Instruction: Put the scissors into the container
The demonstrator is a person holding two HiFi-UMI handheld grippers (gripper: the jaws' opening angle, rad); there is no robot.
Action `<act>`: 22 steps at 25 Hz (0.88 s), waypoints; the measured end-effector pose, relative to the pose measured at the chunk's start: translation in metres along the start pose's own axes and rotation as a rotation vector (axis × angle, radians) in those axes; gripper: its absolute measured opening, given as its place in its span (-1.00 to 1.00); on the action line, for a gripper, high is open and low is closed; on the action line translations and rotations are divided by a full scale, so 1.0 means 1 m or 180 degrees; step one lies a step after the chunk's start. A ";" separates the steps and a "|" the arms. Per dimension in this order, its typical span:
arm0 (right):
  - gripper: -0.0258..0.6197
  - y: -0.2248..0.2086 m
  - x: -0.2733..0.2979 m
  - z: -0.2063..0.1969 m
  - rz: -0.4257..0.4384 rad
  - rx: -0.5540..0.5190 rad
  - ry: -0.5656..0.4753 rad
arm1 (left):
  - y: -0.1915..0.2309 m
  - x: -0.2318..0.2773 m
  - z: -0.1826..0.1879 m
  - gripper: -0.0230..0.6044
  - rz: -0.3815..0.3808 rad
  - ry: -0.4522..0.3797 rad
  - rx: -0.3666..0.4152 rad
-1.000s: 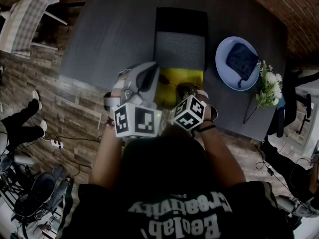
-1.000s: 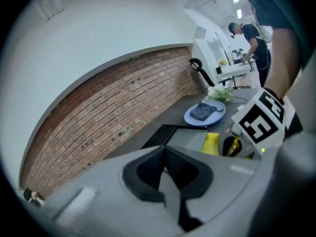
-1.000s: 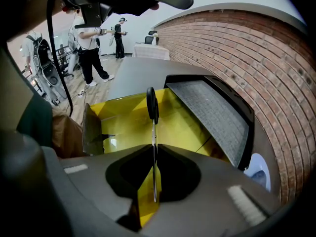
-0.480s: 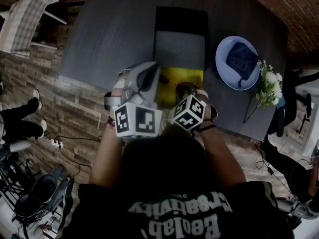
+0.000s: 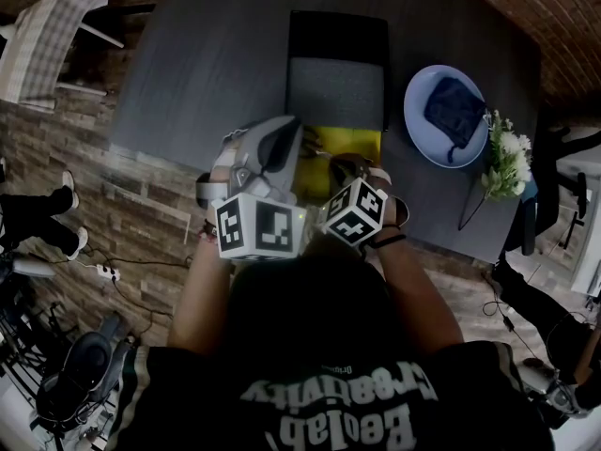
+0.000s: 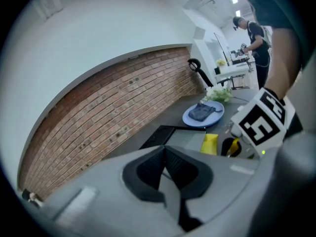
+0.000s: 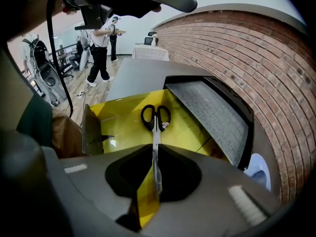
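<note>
Black-handled scissors (image 7: pixel 155 127) hang blades-up between the pads of my right gripper (image 7: pixel 154 149), handles down inside the yellow container (image 7: pixel 118 117). The jaws have just been opening a little, and the pads still sit against the blade. In the head view the right gripper (image 5: pixel 343 165) is over the container (image 5: pixel 355 144) at the table's near edge, its tips hidden behind the marker cube. My left gripper (image 6: pixel 164 149) is shut with nothing in it and hovers just left of the container, beside the right gripper (image 5: pixel 285 132).
The container's black lid with grey lining (image 5: pixel 336 90) stands open behind it. A blue plate (image 5: pixel 418 120) holding a dark cloth (image 5: pixel 453 109) lies to the right, with white flowers (image 5: pixel 507 163) beyond it. People stand across the room (image 7: pixel 101 53).
</note>
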State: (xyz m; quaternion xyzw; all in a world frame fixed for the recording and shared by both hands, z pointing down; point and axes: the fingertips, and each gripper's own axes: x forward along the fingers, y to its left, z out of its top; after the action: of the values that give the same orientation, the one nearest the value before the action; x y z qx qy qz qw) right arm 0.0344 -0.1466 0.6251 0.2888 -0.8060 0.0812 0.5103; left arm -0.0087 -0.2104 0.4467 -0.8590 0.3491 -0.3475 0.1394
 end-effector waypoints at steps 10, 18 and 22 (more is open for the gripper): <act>-0.76 0.001 -0.001 0.001 0.0011 -0.0018 0.0000 | 0.001 -0.001 -0.003 -0.92 0.0001 0.0021 -0.0010; -0.67 0.000 -0.002 0.001 0.0064 0.0067 -0.0070 | 0.000 0.002 -0.004 -0.92 -0.0007 0.0033 0.0004; -0.65 -0.001 -0.004 0.001 0.0064 0.0059 -0.0100 | 0.001 0.002 -0.005 -0.92 -0.0002 0.0047 0.0016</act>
State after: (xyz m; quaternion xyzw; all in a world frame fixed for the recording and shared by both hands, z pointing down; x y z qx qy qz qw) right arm 0.0354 -0.1464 0.6208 0.2866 -0.8160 0.0893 0.4941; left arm -0.0115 -0.2123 0.4512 -0.8562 0.3489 -0.3548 0.1389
